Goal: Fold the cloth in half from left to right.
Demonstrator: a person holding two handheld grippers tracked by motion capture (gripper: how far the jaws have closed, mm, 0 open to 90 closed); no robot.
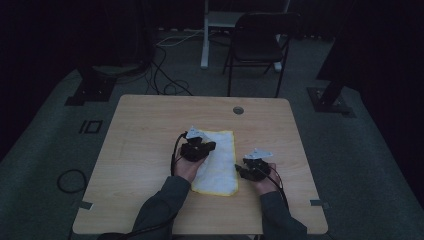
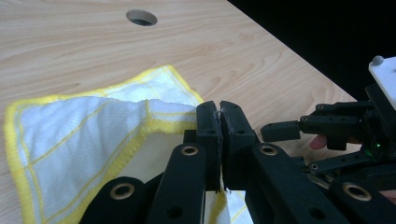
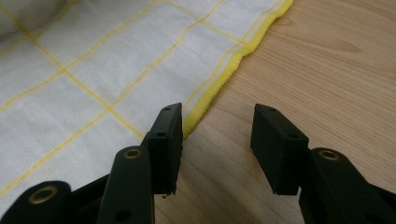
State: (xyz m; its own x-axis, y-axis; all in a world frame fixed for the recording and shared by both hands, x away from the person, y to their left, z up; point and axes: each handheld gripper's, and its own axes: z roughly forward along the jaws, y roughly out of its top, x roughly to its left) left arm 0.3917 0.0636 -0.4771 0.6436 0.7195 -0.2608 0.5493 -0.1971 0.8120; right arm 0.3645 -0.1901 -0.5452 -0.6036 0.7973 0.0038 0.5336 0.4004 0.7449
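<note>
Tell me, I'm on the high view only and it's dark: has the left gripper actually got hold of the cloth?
Observer: Yes. In the left gripper view the left gripper is shut on a yellow-hemmed edge of the cloth, lifted and folded over.
Operator: And the right one?
Observer: The right gripper is open, nothing between its jaws.
Operator: Where is it against the cloth?
Observer: One jaw is over the yellow hem, the other over bare table.
</note>
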